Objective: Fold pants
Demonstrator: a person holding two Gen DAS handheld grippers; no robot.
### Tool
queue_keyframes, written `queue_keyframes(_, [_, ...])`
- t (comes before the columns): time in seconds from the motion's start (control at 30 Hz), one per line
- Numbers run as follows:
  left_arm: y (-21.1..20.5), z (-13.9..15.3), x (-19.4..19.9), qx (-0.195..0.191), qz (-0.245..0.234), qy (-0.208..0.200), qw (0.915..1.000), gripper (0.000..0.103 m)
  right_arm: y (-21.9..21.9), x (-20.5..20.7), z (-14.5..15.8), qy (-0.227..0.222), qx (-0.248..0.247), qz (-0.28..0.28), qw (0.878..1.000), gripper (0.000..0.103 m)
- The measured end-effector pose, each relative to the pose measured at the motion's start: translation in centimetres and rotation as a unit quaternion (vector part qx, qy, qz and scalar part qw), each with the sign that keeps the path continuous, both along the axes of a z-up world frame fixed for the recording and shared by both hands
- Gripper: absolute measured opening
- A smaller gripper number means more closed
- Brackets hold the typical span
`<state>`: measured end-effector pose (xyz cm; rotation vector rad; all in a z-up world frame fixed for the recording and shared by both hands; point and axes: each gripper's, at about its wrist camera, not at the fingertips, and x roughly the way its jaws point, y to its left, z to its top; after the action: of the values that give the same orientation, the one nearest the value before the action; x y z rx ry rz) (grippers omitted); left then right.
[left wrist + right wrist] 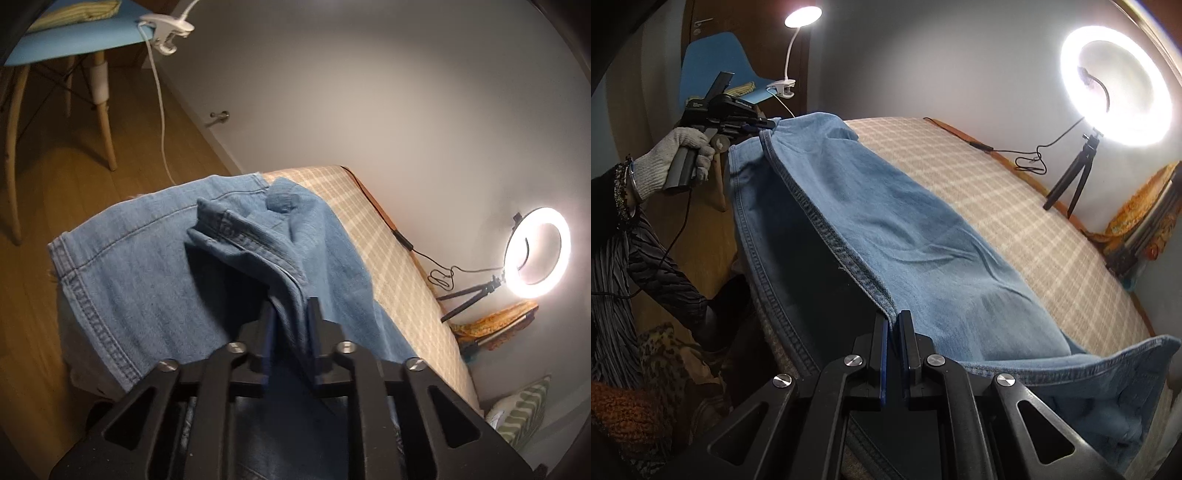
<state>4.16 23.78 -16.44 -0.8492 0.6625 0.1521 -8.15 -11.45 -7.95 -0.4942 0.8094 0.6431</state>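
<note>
The bed, with its checked beige cover, takes up most of both views, and you have the blue denim jeans draped across its near edge, partly resting on the cover and partly hanging over the side toward the wooden floor. You hold the jeans stretched between your two hands along a stitched hem or seam, which looks like the way to keep that edge taut and straight so it can be carried over in one even fold; I judge the fold is being set up and is not yet laid down. A lit ring light on a small tripod stands by the wall at the far side of the bed, and a blue chair with a clip lamp sits beyond the jeans. Your left tongs are nearly closed, pinching a bunched ridge of denim that rises between the fingers. Your right tongs are closed almost completely on the stitched edge, only a thin slit left between the blue-faced pads. From the right wrist view your gloved left hand grips its tool at the far end of the same edge.
</note>
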Motion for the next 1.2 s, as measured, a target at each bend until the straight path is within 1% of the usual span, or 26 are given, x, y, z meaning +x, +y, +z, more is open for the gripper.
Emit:
queue_keyframes(0.07, [0.6,-0.2,-0.1,-0.008,0.011,-0.005,0.9999,0.032,-0.2,-0.3,-0.3,0.0,-0.002,-0.004,1.0,0.003])
queue_keyframes(0.1, [0.7,-0.3,-0.1,-0.011,0.013,-0.003,0.9998,0.038,-0.3,-0.4,-0.5,0.0,-0.003,-0.006,1.0,0.003])
queue_keyframes(0.13, [1.1,-0.5,0.0,-0.021,0.02,0.001,0.9996,0.04,-0.4,-0.5,-0.6,0.0,-0.004,-0.008,1.0,0.003])
queue_keyframes(0.2, [1.6,-0.9,-0.4,-0.037,0.027,-0.005,0.9989,0.043,-0.6,-0.7,-0.9,0.001,-0.004,-0.012,1.0,0.003])
queue_keyframes(0.27, [2.3,-1.5,-0.3,-0.053,0.032,0.006,0.9981,0.046,-0.8,-0.9,-1.3,0.01,0.0,-0.018,1.0,0.003])
queue_keyframes(0.33, [2.9,-2.0,0.4,-0.067,0.031,0.015,0.9971,0.046,-1.0,-1.1,-2.1,0.023,-0.008,-0.019,1.0,0.003])
queue_keyframes(0.4, [3.3,-2.4,0.6,-0.066,0.034,0.025,0.9969,0.046,-1.0,-1.3,-2.9,0.035,-0.018,-0.018,0.999,0.003])
queue_keyframes(0.43, [3.5,-2.7,0.9,-0.065,0.037,0.031,0.9967,0.046,-1.0,-1.4,-3.1,0.042,-0.022,-0.017,0.999,0.003])
queue_keyframes(0.5, [4.0,-3.0,1.1,-0.067,0.042,0.035,0.9963,0.039,-0.9,-1.2,-3.1,0.054,-0.023,-0.01,0.998,0.004])
queue_keyframes(0.53, [4.1,-3.0,1.0,-0.066,0.044,0.033,0.9962,0.033,-0.7,-1.1,-2.7,0.059,-0.021,-0.006,0.998,0.006])
queue_keyframes(0.57, [4.2,-3.0,0.9,-0.064,0.045,0.032,0.9964,0.022,-0.7,-1.1,-2.4,0.058,-0.016,-0.007,0.998,0.009])
queue_keyframes(0.6, [4.3,-2.9,0.9,-0.061,0.043,0.03,0.9968,0.012,-0.6,-0.6,-1.7,0.062,-0.005,-0.009,0.998,0.013])
queue_keyframes(0.63, [4.4,-2.7,0.7,-0.056,0.039,0.024,0.9974,0.009,-0.5,-0.2,-1.2,0.068,0.004,-0.009,0.998,0.023])
queue_keyframes(0.7, [4.6,-2.4,0.3,-0.05,0.036,0.02,0.9979,0.007,-0.1,0.9,0.1,0.084,0.036,-0.002,0.996,0.033])
queue_keyframes(0.8, [4.8,-2.4,-0.3,-0.053,0.034,0.02,0.9978,0.006,1.7,2.8,2.2,0.077,0.069,0.017,0.995,0.033])
queue_keyframes(0.9, [5.1,-2.7,-0.5,-0.06,0.037,0.023,0.9972,0.006,4.4,5.7,3.9,0.077,0.096,0.044,0.991,0.041])
queue_keyframes(0.93, [5.1,-2.7,-0.7,-0.066,0.044,0.023,0.9966,0.006,5.6,6.9,4.4,0.075,0.101,0.053,0.991,0.041])
queue_keyframes(1.07, [4.8,-1.7,-1.1,-0.048,0.04,0.013,0.9979,0.005,10.7,11.4,4.6,0.081,0.111,0.082,0.987,0.042])
queue_keyframes(1.13, [4.5,-1.4,-0.7,-0.041,0.026,0.009,0.9988,0.005,13.7,14.2,4.1,0.103,0.125,0.093,0.982,0.049])
queue_keyframes(1.2, [4.5,-1.5,-0.3,-0.04,0.017,0.013,0.999,0.005,16.0,16.5,3.4,0.115,0.132,0.098,0.98,0.054])
